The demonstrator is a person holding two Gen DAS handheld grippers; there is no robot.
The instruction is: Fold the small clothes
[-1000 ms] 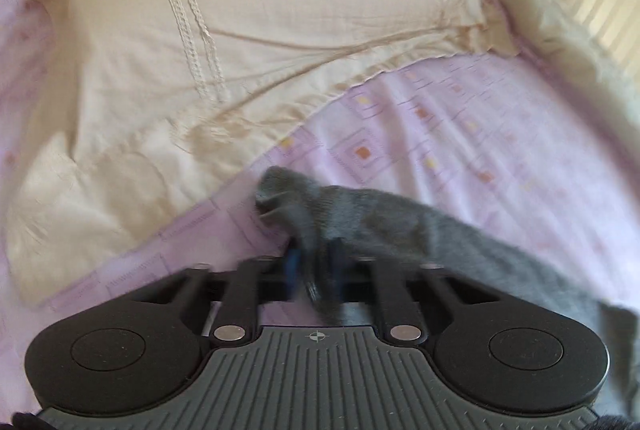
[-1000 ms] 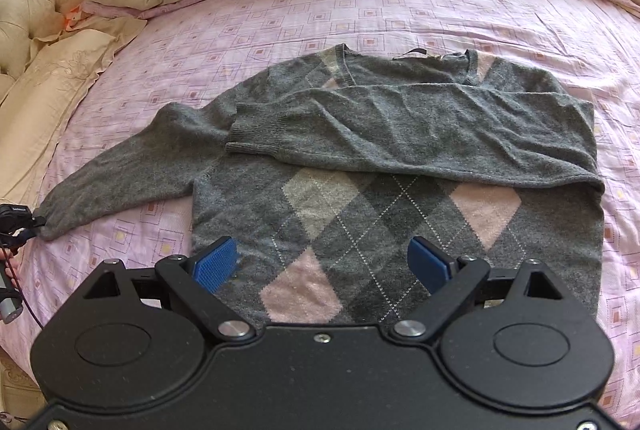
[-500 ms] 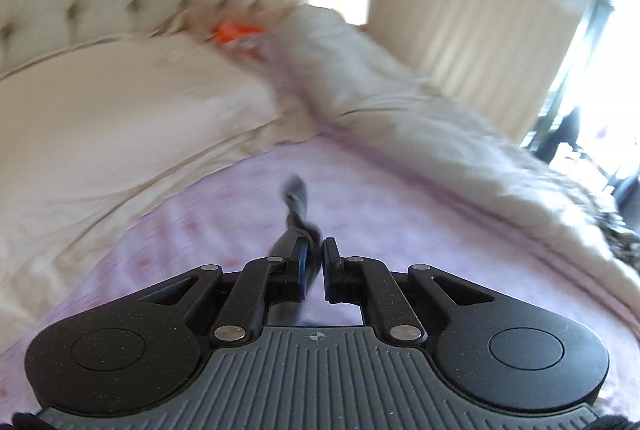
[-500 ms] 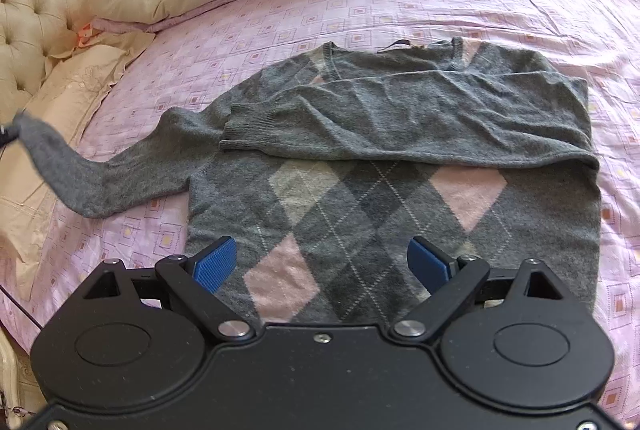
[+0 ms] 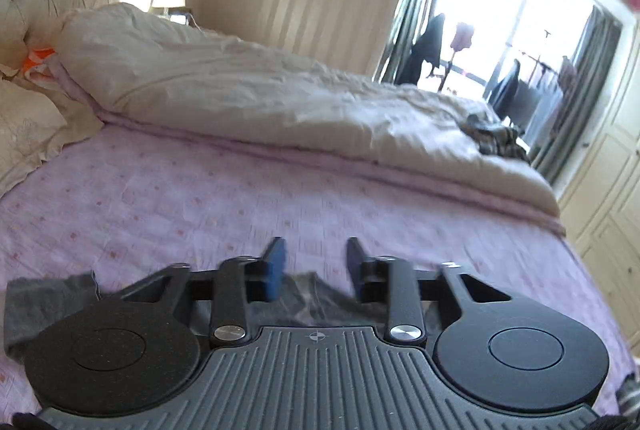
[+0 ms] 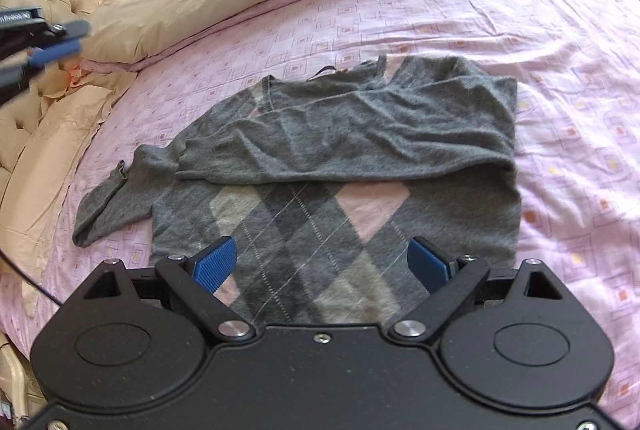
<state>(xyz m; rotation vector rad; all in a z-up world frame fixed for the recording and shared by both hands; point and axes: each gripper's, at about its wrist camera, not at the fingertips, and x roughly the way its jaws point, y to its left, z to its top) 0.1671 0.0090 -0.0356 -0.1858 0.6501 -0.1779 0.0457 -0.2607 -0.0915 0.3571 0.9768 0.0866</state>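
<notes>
Grey argyle sweater point(image 6: 336, 165) lay flat on the pink bedsheet point(image 6: 500, 29), one sleeve folded across its chest. Left gripper point(image 5: 314, 268) was parted and empty above it; right gripper point(image 6: 322, 264) gaped wide, empty.

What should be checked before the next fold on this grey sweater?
1. Left claw open and empty: ok.
2. Right claw open, nothing held: ok.
3. One sleeve folded flat across the sweater chest: ok.
4. Other sleeve folded in: not ok, it lies bunched on the pink bedsheet beside the body.
5. Hem flat: cannot tell, the right claw hides it.
</notes>
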